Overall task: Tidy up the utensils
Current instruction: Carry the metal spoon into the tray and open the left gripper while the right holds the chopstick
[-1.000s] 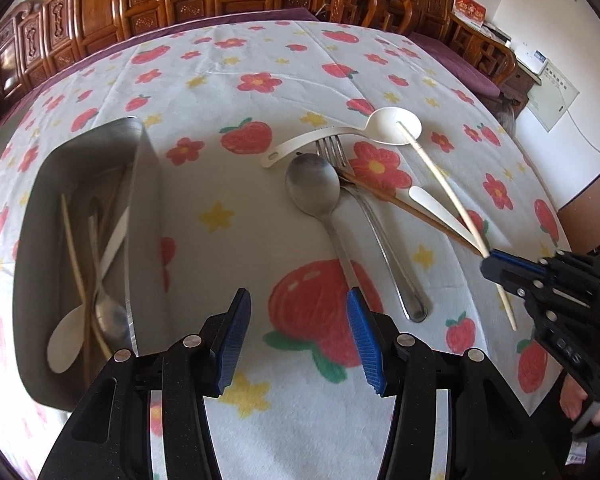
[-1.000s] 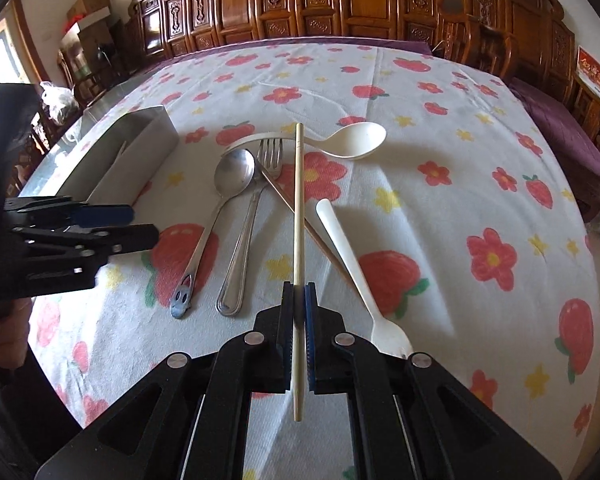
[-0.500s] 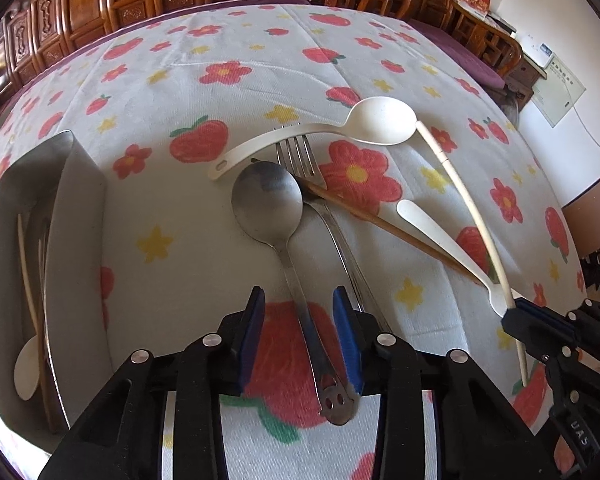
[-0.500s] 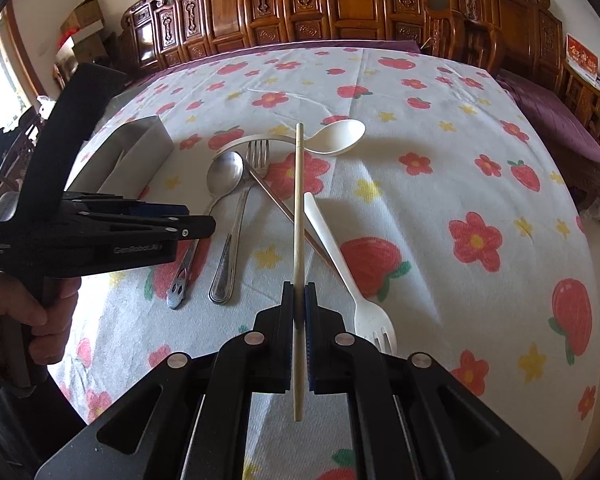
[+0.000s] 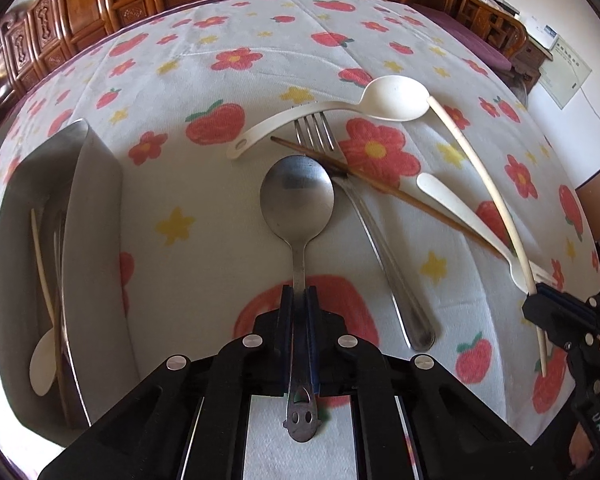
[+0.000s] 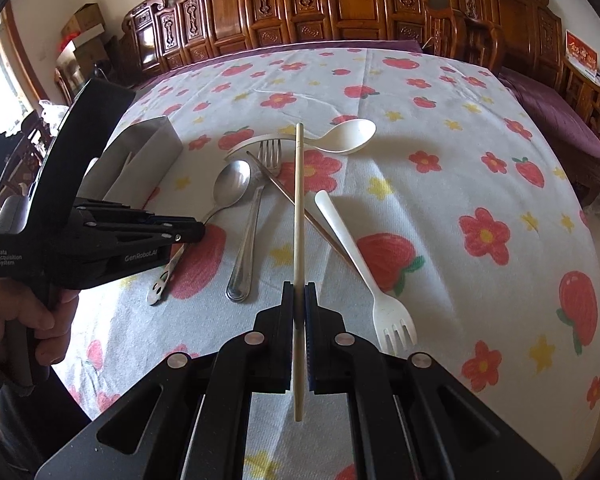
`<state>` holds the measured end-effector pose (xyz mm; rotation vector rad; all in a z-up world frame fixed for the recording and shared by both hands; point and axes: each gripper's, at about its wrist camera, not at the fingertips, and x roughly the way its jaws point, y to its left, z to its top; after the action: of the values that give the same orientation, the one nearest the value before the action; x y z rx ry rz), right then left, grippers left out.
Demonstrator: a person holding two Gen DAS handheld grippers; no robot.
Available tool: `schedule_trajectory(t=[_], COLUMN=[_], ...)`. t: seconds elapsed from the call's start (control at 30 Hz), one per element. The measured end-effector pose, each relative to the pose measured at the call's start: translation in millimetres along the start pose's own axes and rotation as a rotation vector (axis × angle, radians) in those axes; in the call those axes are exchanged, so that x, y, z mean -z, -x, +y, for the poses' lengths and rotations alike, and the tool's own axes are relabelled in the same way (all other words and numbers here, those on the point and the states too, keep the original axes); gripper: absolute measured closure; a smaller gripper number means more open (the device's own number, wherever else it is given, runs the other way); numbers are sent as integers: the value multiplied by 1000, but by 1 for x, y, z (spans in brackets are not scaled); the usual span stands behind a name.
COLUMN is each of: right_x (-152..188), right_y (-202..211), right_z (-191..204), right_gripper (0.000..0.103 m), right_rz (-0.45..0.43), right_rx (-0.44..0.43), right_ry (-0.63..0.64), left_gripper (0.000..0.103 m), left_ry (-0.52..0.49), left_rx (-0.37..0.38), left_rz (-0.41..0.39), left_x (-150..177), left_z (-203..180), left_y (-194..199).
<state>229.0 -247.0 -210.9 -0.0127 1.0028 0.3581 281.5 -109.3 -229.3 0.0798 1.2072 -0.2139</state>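
Strawberry-print counter: your left hand-held gripper has just closed on the steel spoon handle; right hand-held gripper pinches the pale chopstick. Lift the spoon straight, clear the steel fork, into the metal tray at left.

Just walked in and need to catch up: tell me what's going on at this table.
A person is sorting utensils with a handheld gripper in each hand. The left gripper has just closed its jaws on the handle of the metal spoon, which lies on the tablecloth. The right gripper holds a pale chopstick. A metal fork, brown chopstick, white spoon and white fork wait on the cloth. The metal tray already holds some utensils.
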Motion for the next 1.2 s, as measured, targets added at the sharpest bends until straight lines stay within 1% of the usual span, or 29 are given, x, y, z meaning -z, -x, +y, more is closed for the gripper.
schedule_trajectory(t=[0.2, 0.4, 0.8, 1.03, 1.2], right_x=[1, -1, -15, -23, -28], right_y=[3, 7, 20, 23, 23], right_z=[9, 23, 55, 71, 82], right_gripper=[97, 97, 97, 97, 97], right_rz=[-1, -10, -41, -53, -57], right_rx=[5, 4, -13, -32, -45], right_ry=[8, 20, 58, 75, 85], left_gripper=[98, 98, 98, 98, 98], left_ry=[-1, -2, 19, 34, 48], left_rx=[13, 16, 34, 33, 27], left_rz=[-21, -68, -169, -219, -240], left_x=[17, 23, 23, 20, 16], left_z=[9, 18, 40, 56, 70], left_y=[15, 41, 92, 114, 124])
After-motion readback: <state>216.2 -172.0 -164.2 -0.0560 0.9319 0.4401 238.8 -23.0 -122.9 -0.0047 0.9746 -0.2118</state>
